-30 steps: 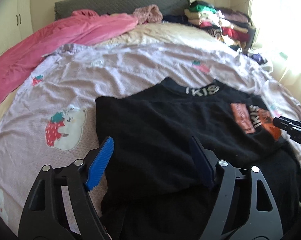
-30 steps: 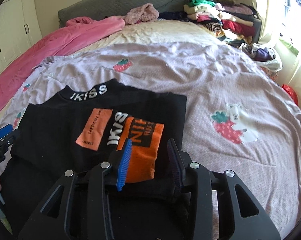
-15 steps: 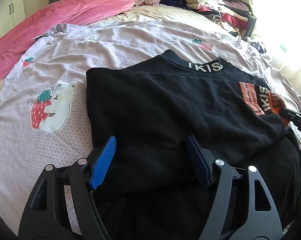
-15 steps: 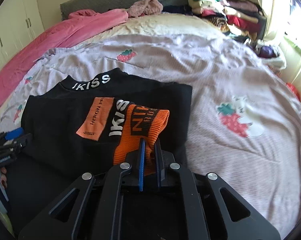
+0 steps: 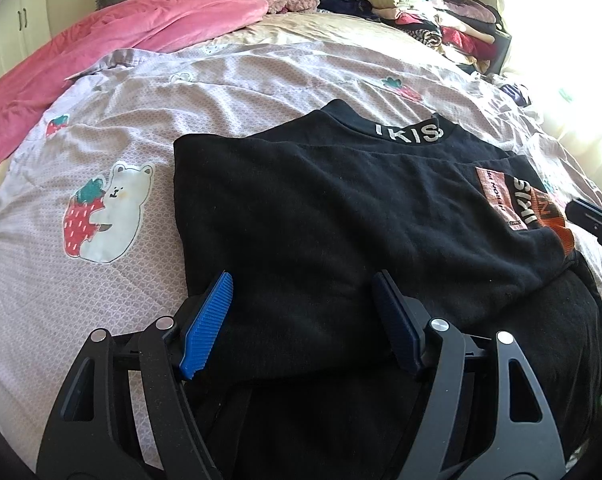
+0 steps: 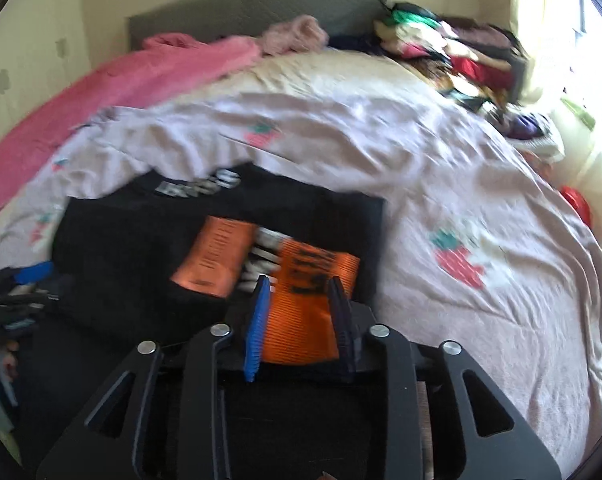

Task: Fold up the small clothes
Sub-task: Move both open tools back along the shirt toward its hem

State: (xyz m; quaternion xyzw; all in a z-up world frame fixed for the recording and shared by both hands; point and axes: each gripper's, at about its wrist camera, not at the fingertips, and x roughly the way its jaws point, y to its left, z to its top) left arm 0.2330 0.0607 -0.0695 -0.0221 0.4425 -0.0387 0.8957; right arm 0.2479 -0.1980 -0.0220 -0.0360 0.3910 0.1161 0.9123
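While spread on the bed, black top (image 5: 321, 232), between left gripper's fingers (image 5: 209, 320).

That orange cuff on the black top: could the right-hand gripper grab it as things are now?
Probably yes. The orange cuff already lies between the right gripper's blue pads, which have just been opening, with nothing covering it.

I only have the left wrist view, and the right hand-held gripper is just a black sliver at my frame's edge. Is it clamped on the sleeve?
Observer: No. The right hand-held gripper has just been opening. The orange cuff lies between its parted jaws, apparently unpressed, though the picture is blurred.
Operator: Where does that cuff sit?
Observer: Folded onto the front of the black sweater, right beside the orange patch.
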